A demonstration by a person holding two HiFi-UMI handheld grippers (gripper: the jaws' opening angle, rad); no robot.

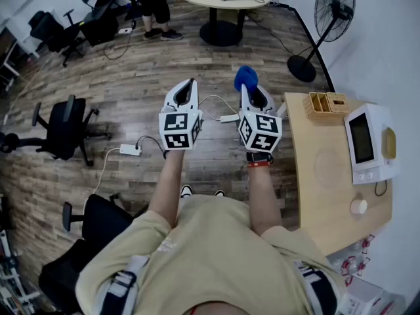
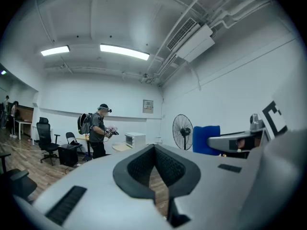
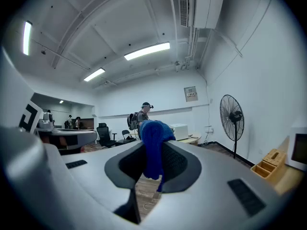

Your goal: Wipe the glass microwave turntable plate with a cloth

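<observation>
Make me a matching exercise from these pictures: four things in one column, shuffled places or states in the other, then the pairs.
1. blue cloth
2. left gripper
3. microwave
4. fan

A. stands on the floor
B. sits on the wooden table
C. shut, nothing between its jaws
D. clamped in the right gripper

Pairs: 1-D, 2-C, 3-B, 4-A

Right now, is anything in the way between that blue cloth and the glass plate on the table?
Nothing visible. The right gripper holds the blue cloth over open floor, left of the table. The glass plate lies uncovered on the tabletop beside the microwave.
</observation>
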